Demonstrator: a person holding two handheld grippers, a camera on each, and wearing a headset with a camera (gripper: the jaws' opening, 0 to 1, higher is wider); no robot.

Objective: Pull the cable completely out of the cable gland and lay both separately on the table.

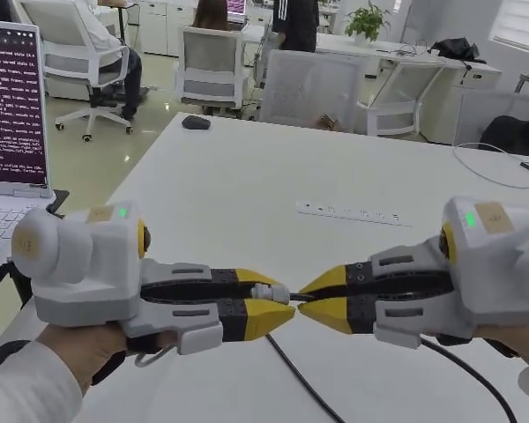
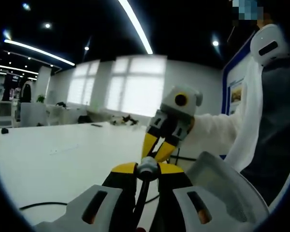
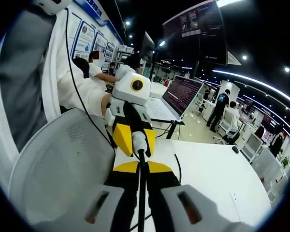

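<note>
Zero of two parts on table [image 1: 247, 176] | left gripper [image 1: 283, 305] clamps gland [image 1: 269, 292], lower centre | right gripper [image 1: 307, 298] pinches cable [image 3: 141, 186] beside it | cable apparently not yet out

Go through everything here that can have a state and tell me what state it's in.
left gripper: shut on the cable gland.
right gripper: shut on the cable.
cable gland: held above the table, cable not yet out of it.
cable: threaded through the gland, slack trailing on the table.
laptop: open, screen lit.
</note>
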